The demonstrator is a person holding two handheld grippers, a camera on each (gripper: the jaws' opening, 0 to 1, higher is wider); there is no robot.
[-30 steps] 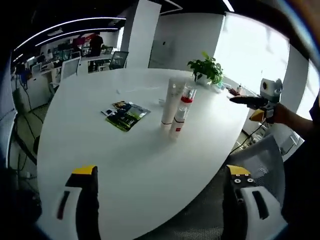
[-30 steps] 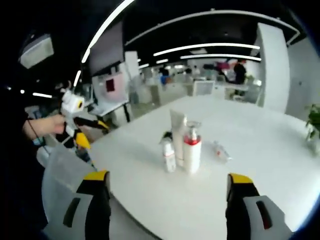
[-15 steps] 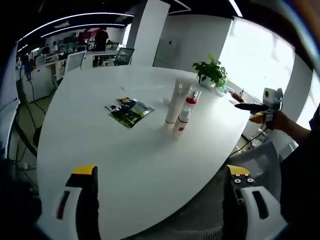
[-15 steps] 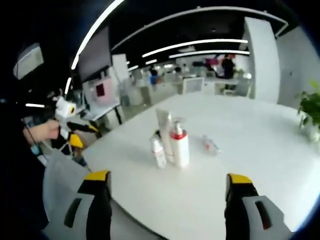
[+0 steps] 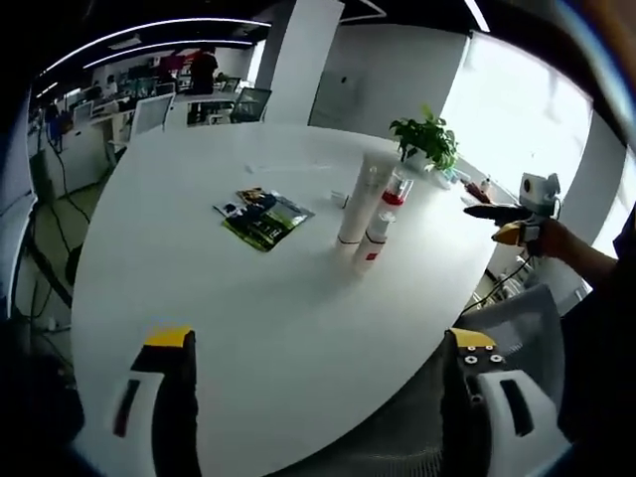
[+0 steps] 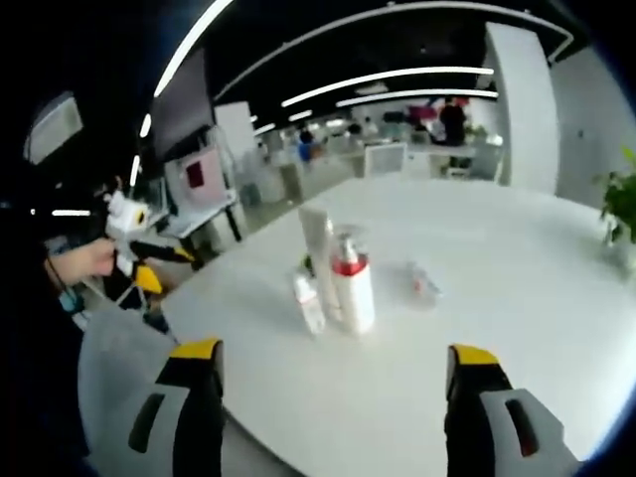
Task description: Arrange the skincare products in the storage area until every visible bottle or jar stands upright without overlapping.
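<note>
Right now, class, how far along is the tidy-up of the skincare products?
Done: the pump bottle, tall tube and small bottle stand upright, close together. In hand: nothing; the left gripper and right gripper are open, away from them. Left: a small clear item seems to lie flat.

the left gripper view is bright and fairly sharp: daylight pours from a blown-out window point(image 5: 517, 109) at two o'clock, glaring off the white table point(image 5: 248, 298). the right gripper view is dimmer and softly blurred, lit by ceiling light strips point(image 6: 397, 84) at twelve o'clock. straight lines bow toward both edges.
</note>
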